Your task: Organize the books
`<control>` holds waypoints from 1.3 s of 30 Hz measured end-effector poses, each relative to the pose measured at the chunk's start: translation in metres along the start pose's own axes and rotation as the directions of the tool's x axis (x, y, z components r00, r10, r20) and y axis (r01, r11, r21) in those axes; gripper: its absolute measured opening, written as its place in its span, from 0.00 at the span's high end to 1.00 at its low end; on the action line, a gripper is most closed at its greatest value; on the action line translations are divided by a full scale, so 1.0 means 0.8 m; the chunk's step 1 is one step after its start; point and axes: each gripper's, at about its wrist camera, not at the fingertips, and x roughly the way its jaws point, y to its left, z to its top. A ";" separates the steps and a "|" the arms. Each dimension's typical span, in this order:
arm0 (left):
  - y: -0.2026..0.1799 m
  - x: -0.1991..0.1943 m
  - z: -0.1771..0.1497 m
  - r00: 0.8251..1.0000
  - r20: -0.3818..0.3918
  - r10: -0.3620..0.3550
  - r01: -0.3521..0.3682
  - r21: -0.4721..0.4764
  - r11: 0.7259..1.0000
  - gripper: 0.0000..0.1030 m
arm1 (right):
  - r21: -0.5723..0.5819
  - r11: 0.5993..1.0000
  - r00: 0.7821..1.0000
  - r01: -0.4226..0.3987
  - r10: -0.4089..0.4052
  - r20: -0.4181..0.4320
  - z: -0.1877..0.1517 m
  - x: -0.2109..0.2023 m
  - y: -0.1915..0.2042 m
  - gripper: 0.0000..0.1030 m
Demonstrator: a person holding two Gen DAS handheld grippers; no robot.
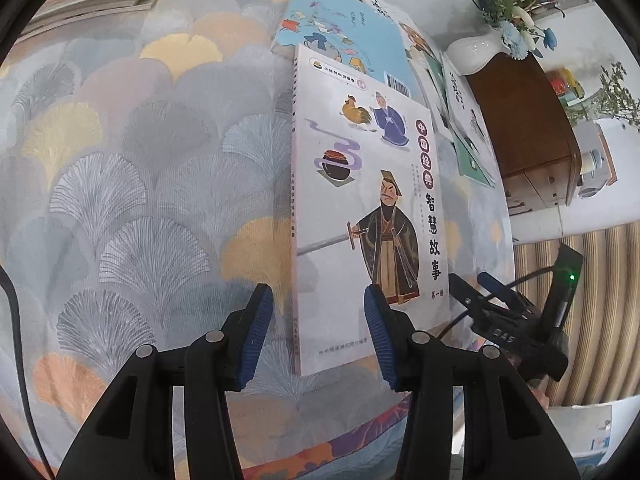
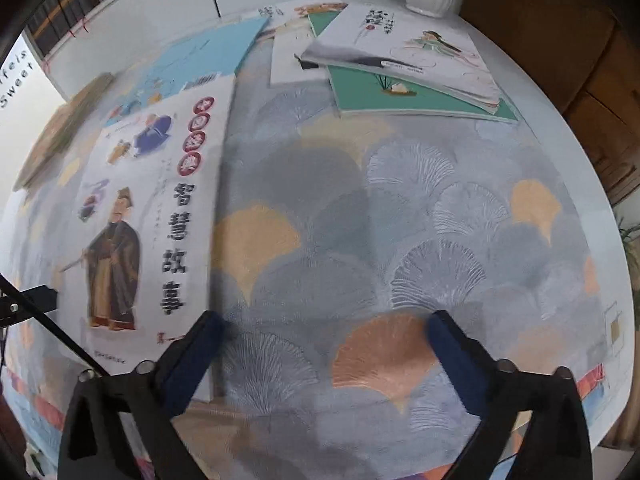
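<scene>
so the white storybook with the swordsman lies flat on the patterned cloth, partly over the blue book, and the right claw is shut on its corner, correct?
Not quite. The right claw is open, holding nothing, only patterned cloth between its fingers, as the right wrist view shows. The white storybook does lie flat, partly over the blue book.

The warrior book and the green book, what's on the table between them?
Nothing: in the right wrist view, only bare fan-patterned tablecloth lies between the warrior book and the green book.
</scene>
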 end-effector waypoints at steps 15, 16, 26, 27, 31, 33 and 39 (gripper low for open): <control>0.010 0.001 0.001 0.999 0.008 -0.047 0.047 -0.058 0.997 0.55 | -0.005 1.000 0.993 0.020 -0.020 -0.112 0.056 0.024 0.009 0.00; 0.011 0.001 0.001 0.999 0.008 -0.050 0.051 -0.061 0.997 0.55 | -0.002 1.000 0.994 0.022 -0.023 -0.105 0.056 0.024 0.009 0.00; 0.018 0.001 0.006 0.997 0.001 -0.081 0.081 -0.072 0.994 0.55 | 0.017 0.999 0.996 0.030 -0.028 -0.085 0.048 0.019 0.011 0.00; 0.018 0.001 0.008 0.996 -0.005 -0.085 0.084 -0.070 0.994 0.55 | 0.011 1.000 0.995 0.020 -0.019 -0.094 0.050 0.020 0.011 0.00; 0.027 -0.001 0.016 0.988 -0.020 -0.155 0.153 -0.093 0.984 0.55 | 0.074 0.985 0.981 -0.154 0.161 -0.107 0.053 -0.001 -0.014 0.09; 0.030 -0.001 0.020 0.984 -0.023 -0.175 0.172 -0.099 0.980 0.55 | 0.149 0.937 0.940 -0.316 0.330 -0.081 0.051 -0.014 -0.029 0.14; 0.029 -0.002 0.019 0.982 -0.023 -0.187 0.184 -0.102 0.978 0.56 | 0.196 0.862 0.875 -0.467 0.482 -0.033 0.043 -0.041 -0.031 0.39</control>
